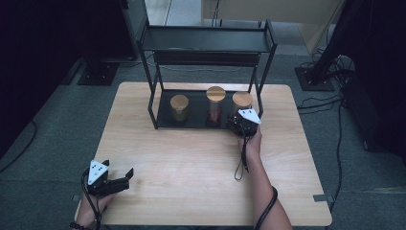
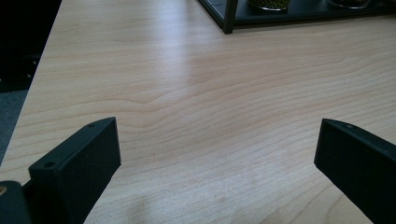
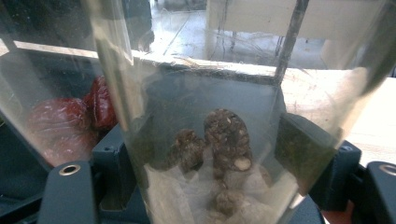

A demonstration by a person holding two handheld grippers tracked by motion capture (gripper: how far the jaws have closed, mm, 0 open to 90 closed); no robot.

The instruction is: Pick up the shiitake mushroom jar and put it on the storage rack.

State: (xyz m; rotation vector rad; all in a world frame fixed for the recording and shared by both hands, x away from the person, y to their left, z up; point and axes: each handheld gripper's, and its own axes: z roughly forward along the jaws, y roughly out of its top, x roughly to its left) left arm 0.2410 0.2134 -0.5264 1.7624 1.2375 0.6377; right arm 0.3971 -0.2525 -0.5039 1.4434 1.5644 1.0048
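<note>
Three glass jars with wooden lids stand on the bottom shelf of a black rack (image 1: 165,122). The right jar (image 1: 242,100) holds brown dried mushrooms (image 3: 226,135), and my right gripper (image 1: 238,120) is shut on its lower part, one jaw against each side of the glass (image 3: 201,88). The middle jar (image 1: 215,101), with red dried fruit (image 3: 70,116), stands just left of it. The left jar (image 1: 179,107) holds something green. My left gripper (image 1: 126,175) rests at the table's front left corner, open, with bare wood between its fingers (image 2: 79,158).
The rack has an upper shelf (image 1: 206,39) overhanging the jars, and thin black posts (image 1: 259,91) beside the right jar. The wooden table (image 1: 191,163) lies between the grippers. Cables (image 1: 321,103) and stand bases sit on the floor around it.
</note>
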